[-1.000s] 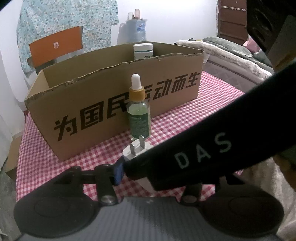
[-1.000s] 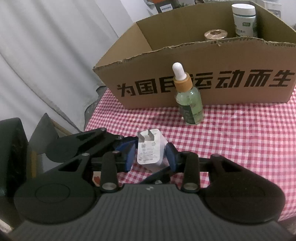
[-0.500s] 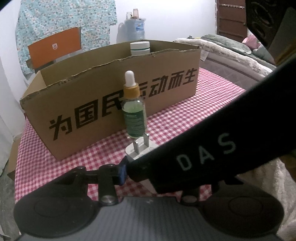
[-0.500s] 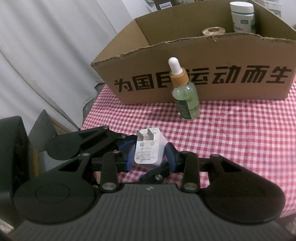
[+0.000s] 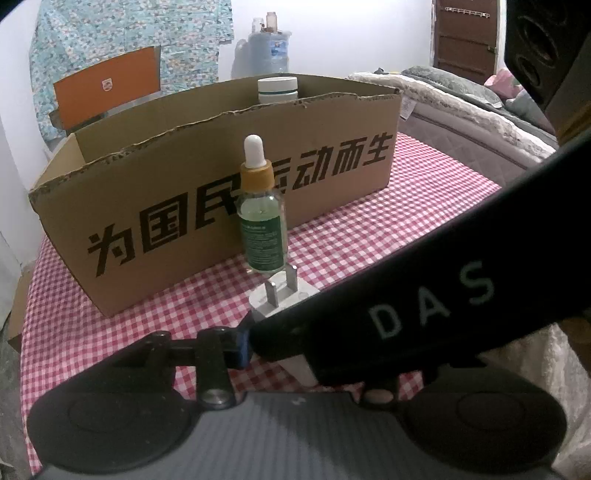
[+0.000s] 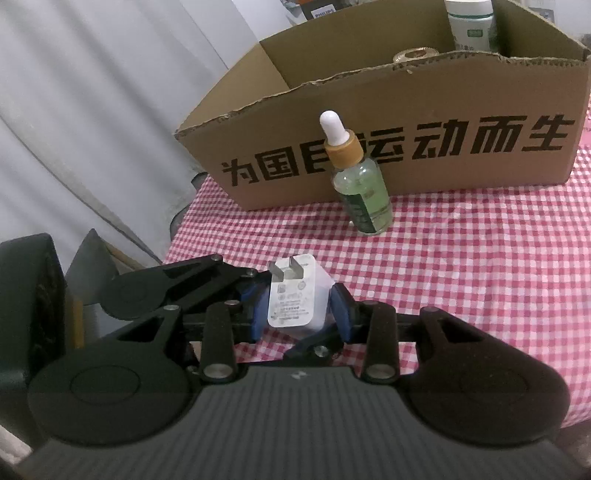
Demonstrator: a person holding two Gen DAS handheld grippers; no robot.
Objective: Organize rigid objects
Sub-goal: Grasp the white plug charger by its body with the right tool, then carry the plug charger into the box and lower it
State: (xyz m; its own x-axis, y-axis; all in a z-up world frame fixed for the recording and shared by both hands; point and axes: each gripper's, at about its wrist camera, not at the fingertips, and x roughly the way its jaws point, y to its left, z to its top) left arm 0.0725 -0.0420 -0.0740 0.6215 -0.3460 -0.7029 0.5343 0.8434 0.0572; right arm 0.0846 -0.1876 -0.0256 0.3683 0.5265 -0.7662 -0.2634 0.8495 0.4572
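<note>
Two pairs of tongs meet over the near edge of the worktop (image 6: 480,280), which is covered in a red-and-white checked cloth. The right tongs (image 6: 299,314) pinch a white charger plug (image 6: 295,295) between their blue pads, one pad on each flat side, with the two metal prongs pointing up and away towards the far side. The plug sits just above the cloth at the near left corner.

The left tongs (image 5: 303,350) come in from the left and cross under the right ones. Their jaws have just been closing with the plug between them. One blue pad lies right beside the right tongs' left pad, but the other finger is mostly hidden, so I cannot tell whether they actually press on the plug.

A little farther back, a dropper bottle (image 6: 360,184) of green liquid stands upright on the cloth, with a white bulb and a tan collar. It is just in front of the printed front wall of an open cardboard box (image 6: 424,110), very near it or touching. Inside the box, a white-lidded jar (image 6: 471,22) stands against the far wall, and a gold-coloured round top (image 6: 413,55) shows just above the torn front edge.

Pale curtains (image 6: 92,110) hang to the left, and in the left wrist view a bed (image 5: 461,107) lies to the right of the worktop.
</note>
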